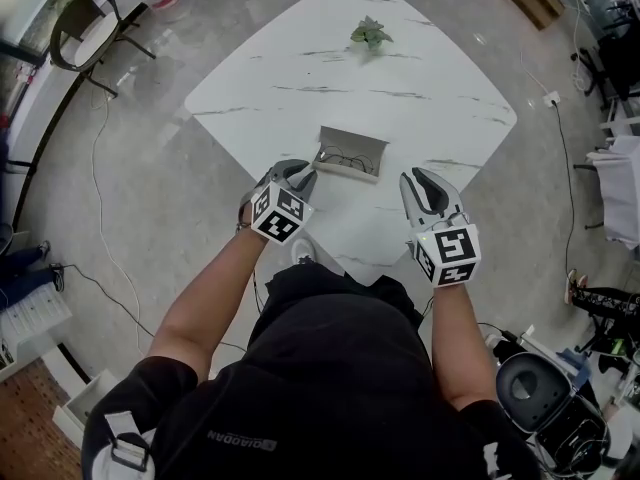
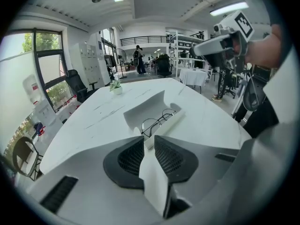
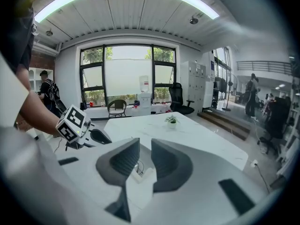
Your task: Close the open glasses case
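Glasses case (image 1: 350, 153) sat open on the table (image 1: 400, 68), person's side, specs (image 1: 347, 161) inside and lid standing at the back. Closing looked not yet begun. L gripper (image 1: 305, 171) was pinched on the case's near-left corner, apparently steadying it. R gripper (image 1: 418, 180) hung just right of the case, angled inward, jaws slightly parted w/ nothing between. Next, prob.: R gets behind the lid & tips it fwd.
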{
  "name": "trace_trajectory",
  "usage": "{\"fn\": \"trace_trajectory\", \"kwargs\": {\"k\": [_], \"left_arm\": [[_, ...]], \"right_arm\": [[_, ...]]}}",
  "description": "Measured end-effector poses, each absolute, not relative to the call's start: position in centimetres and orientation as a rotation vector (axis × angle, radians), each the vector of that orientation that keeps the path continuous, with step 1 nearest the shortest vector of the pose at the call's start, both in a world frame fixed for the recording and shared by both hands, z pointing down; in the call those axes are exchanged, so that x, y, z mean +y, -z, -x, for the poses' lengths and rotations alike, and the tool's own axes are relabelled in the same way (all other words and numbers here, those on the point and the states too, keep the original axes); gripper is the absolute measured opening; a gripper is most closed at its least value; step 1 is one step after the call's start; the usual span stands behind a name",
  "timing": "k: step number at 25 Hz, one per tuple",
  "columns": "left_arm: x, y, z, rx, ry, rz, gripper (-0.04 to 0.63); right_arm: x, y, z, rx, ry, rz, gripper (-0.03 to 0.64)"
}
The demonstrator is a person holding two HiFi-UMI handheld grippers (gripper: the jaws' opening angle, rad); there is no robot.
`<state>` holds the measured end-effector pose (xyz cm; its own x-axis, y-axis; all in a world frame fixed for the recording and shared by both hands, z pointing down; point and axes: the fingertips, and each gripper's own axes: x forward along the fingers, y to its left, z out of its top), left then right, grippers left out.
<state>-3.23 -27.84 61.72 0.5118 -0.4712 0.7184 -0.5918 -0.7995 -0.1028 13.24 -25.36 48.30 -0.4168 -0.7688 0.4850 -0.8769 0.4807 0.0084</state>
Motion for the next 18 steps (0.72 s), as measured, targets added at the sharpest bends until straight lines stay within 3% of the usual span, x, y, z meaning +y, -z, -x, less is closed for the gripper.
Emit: {"fn": "trace_trajectory", "kwargs": {"k": [18], "left_arm": [[-28.9,-65.8,2.4,-0.81,-1.378,-2.571,0.078]], "right_arm": [[-26.7,-49.5,-13.8,-2.298,-0.381,-1.371,0.077]]}}
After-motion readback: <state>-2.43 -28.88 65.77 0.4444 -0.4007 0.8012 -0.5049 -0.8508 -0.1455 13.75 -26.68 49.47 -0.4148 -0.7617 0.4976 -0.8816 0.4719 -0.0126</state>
